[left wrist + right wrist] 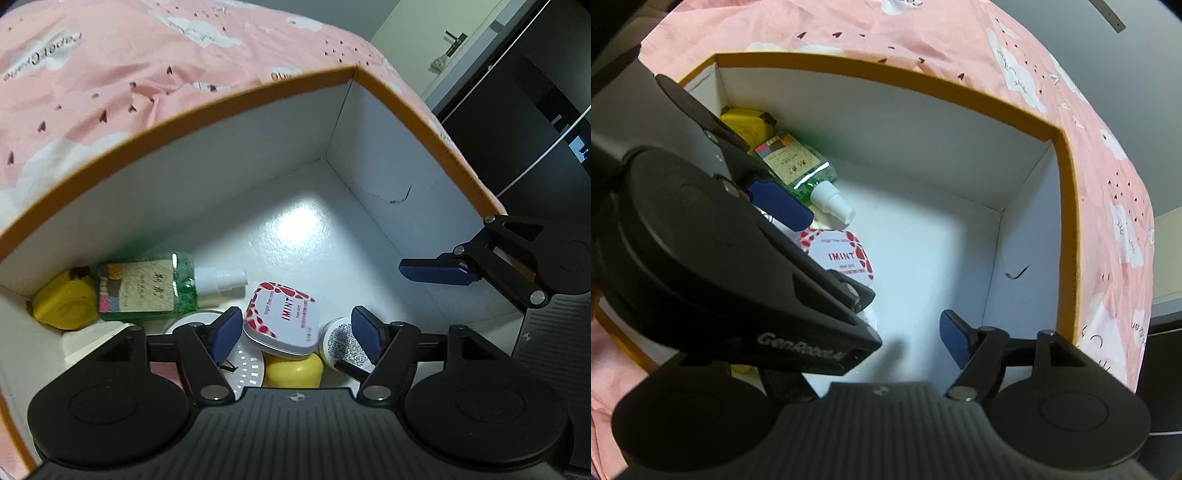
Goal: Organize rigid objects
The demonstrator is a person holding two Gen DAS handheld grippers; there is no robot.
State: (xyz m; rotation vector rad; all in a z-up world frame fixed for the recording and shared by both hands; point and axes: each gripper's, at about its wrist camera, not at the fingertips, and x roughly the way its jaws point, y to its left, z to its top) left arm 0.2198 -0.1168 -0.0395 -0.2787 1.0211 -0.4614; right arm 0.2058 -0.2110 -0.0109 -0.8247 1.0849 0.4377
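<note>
While both of your grippers hang over the box (229, 122), note its layout: orange rim, white inner walls and floor, set on a pink sheet (110, 55) printed with white clouds.

Left gripper (297, 334): your jaws stand wide apart and point down into the box. The mint tin (282, 319), white with red patches and marked IMINT, lies in the gap between the blue pads, but neither pad presses on it. Nothing is held.

Right gripper (886, 332): only one blue pad shows in the right wrist view; the body of your left gripper covers the other side. In the left wrist view that pad reaches in over the box's right wall, with nothing against it. Nothing is seen between these jaws, and how wide they stand cannot be told.

Contents, all crowded toward one end of the box:
- green spray bottle (147, 288), on its side, white nozzle toward the bare floor;
- yellow tape measure (62, 304), in the corner, just beside the bottle;
- white round jar (338, 345), just beside the tin;
- yellow rounded item (293, 371), partly under the tin;
- white disc (247, 365), largely hidden by your left finger.

The rest of the floor lies bare.
</note>
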